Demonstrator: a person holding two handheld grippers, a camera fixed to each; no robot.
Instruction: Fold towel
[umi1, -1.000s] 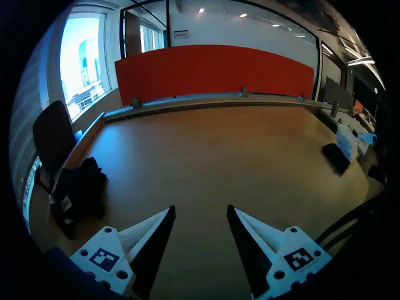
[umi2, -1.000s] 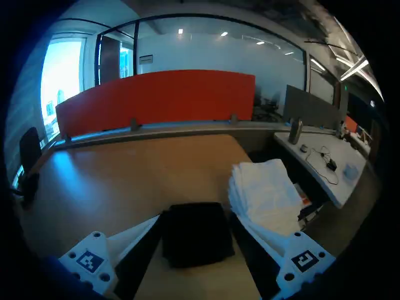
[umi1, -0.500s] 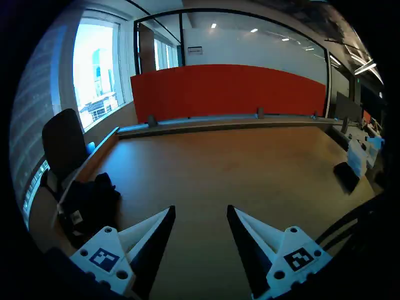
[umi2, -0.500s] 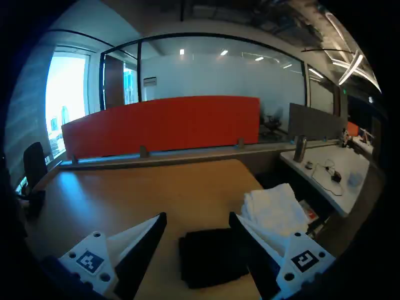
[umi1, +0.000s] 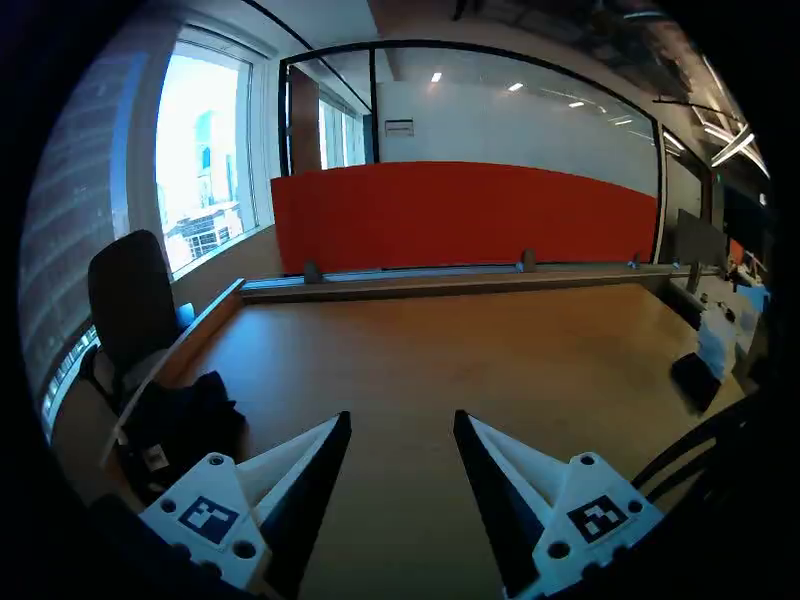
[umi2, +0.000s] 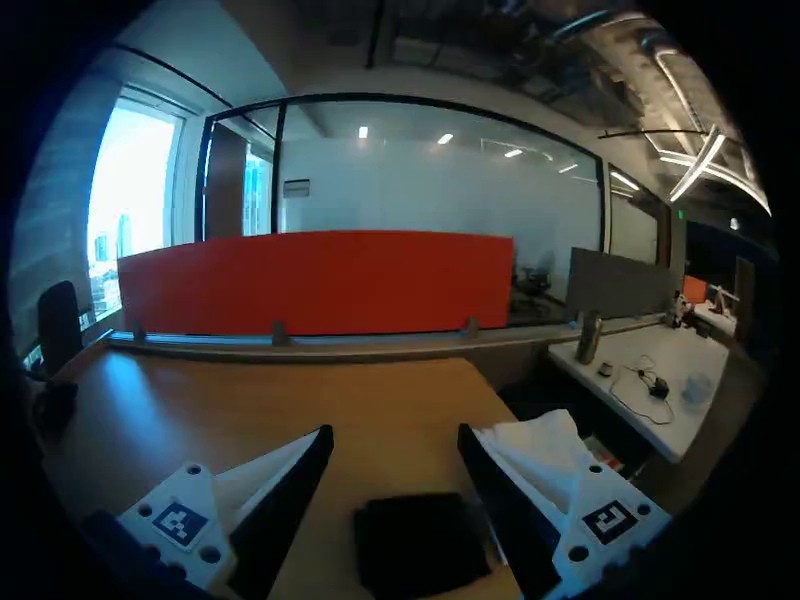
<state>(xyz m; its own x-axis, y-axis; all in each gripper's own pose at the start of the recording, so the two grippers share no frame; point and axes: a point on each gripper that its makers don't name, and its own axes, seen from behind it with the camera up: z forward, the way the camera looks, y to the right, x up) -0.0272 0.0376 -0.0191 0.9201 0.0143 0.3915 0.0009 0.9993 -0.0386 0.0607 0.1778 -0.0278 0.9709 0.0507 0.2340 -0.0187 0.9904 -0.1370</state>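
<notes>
Towel (umi2: 420, 545), black, folded flat: lies at 6 o'clock in the right gripper view on the desk (umi2: 250, 420), under the wide, empty jaws of the right gripper (umi2: 395, 432), seemingly set down finished just beside the white stack (umi2: 540, 450) at 5 o'clock. Looks near square, long axis perhaps toward 12 o'clock, hard to tell. At the left gripper (umi1: 401, 415), jaws likewise wide and empty over bare desk, dark heap (umi1: 180, 425) at 8 o'clock.

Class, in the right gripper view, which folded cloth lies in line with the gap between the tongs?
The black folded cloth, lying in line with the gap of the open right tongs; the white stack sits aside, partly behind one finger.
</notes>
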